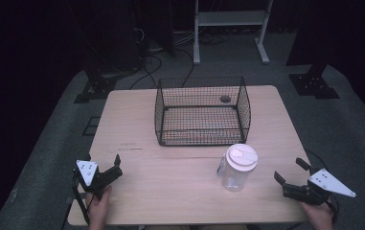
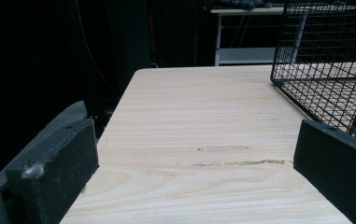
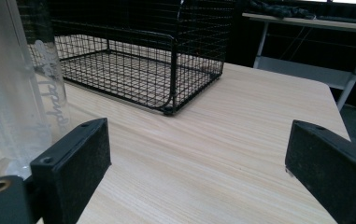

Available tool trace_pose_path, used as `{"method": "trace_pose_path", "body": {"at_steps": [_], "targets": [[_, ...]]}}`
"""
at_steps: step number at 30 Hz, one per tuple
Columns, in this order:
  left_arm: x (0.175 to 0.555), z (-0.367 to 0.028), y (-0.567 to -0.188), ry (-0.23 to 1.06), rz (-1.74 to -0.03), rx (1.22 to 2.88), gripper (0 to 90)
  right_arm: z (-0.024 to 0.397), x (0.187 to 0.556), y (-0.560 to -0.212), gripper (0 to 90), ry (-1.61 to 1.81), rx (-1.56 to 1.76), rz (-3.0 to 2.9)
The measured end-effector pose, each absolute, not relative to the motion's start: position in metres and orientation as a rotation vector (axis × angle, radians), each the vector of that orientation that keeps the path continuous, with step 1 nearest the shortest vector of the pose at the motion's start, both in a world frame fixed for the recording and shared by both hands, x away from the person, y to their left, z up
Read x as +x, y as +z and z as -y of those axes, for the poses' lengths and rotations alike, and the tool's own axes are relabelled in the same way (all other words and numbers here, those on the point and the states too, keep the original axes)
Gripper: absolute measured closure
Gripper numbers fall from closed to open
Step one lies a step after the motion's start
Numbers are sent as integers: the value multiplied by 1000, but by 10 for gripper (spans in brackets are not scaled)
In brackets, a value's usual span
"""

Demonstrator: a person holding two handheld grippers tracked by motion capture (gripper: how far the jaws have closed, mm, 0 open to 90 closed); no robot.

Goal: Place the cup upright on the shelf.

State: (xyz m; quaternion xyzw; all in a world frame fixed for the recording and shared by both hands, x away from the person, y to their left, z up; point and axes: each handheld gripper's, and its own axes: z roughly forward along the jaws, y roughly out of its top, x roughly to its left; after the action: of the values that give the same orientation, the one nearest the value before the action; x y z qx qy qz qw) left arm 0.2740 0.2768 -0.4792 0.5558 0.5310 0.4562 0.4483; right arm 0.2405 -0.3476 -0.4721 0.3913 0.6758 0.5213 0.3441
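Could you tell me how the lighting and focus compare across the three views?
High view: dim, the table lit, the surroundings nearly black, slightly soft. Left gripper view: brighter wood, wire basket sharp, the near jaws blurred. Right gripper view: the clear bottle at its left edge is close, cropped and soft, while the basket mesh is crisp.

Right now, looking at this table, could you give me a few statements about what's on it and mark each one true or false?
1. The clear bottle stands upright on the table. True.
2. The bottle is inside the wire basket. False: it stands in front of the basket.
3. The right gripper is open and holds nothing. True.
4. The left gripper clamps the bottle. False: it is open, apart from it.
5. The bottle's lid is black. False: white.
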Motion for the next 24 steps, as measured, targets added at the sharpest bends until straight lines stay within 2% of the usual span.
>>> {"method": "trace_pose_path", "body": {"at_steps": [9, 11, 24], "targets": [[273, -277, -479, 1131, -1309, 1373, 0, 340, 238, -468, 57, 1367, 979, -1795], [273, -277, -479, 1129, -1307, 1374, 0, 337, 236, -465, 29, 1383, 966, -1806], [273, -277, -479, 1132, -1299, 1371, 0, 306, 223, -437, 11, 1480, 812, -1867]]}}
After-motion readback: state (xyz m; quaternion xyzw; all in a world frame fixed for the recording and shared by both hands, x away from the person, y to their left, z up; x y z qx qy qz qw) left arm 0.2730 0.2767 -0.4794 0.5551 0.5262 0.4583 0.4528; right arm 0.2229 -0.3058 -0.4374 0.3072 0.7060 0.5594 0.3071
